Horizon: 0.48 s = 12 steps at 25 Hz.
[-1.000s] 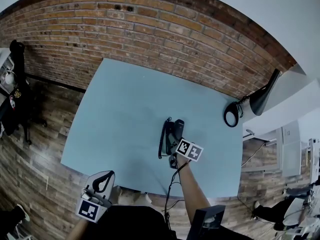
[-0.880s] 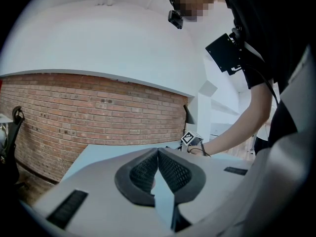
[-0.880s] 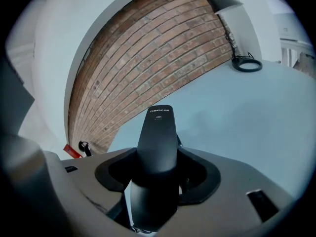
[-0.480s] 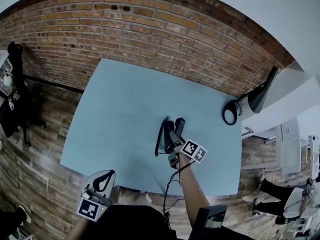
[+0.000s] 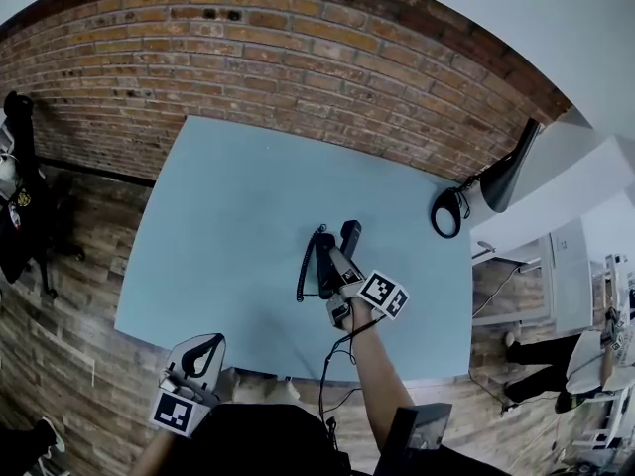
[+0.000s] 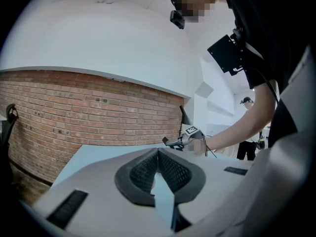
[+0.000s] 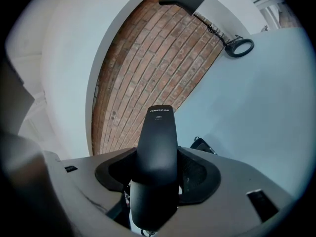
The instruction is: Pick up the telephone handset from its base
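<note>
Two grippers to report. Found the right gripper (image 7: 157, 179) clamped on the telephone handset (image 7: 157, 147), jaws spread wide against its flanks. Found the left gripper (image 6: 158, 154) fully closed on nothing, just off the table's near edge, toward its left corner. Located the handset over the middle of the table (image 5: 238, 186), somewhat toward the near edge, above the base (image 7: 201, 144); cannot tell whether quite clear of it. Noted the handset as matte black, smooth and rounded, ending in a flat tip with small pale print. Noted cross-hatched dark pads (image 6: 173, 172) in the left jaws, set in pale grey shells. Traced a black coiled cord (image 5: 303, 271) in the head view only, left of the handset. Read the print's presence in the right gripper view only. Recorded a red brick wall (image 5: 298, 58) beyond the far edge.
</note>
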{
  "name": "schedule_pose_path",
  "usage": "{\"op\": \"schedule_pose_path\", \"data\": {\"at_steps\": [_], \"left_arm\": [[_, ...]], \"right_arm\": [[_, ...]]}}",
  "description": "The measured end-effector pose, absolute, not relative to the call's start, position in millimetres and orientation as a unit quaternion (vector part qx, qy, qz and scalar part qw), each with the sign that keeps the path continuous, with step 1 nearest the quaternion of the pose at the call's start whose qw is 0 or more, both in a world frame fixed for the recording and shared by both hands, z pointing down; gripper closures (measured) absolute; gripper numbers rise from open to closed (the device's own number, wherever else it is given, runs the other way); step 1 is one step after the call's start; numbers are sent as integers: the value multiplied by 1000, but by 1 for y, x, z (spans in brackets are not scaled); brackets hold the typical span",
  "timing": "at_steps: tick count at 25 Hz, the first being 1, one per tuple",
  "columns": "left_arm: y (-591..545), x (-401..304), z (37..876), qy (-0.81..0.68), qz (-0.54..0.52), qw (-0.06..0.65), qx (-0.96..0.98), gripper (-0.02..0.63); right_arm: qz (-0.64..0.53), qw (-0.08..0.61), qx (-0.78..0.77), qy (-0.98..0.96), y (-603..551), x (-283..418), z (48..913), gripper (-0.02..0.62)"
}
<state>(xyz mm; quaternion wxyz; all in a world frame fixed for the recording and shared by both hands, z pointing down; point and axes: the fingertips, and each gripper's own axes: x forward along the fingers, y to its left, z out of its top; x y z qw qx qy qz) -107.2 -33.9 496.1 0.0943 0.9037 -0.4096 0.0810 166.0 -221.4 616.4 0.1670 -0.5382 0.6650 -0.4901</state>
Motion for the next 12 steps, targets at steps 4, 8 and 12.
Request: {"op": "schedule_pose_path", "data": {"at_steps": [4, 8, 12], "left_arm": [[-34, -105, 496, -403, 80, 94, 907, 594], [-34, -100, 496, -395, 80, 94, 910, 594], [-33, -95, 495, -384, 75, 91, 916, 594]], "right_arm": [[-488, 196, -522, 671, -221, 160, 597, 344], [-483, 210, -506, 683, -218, 154, 580, 344], [-474, 222, -501, 689, -214, 154, 565, 345]]}}
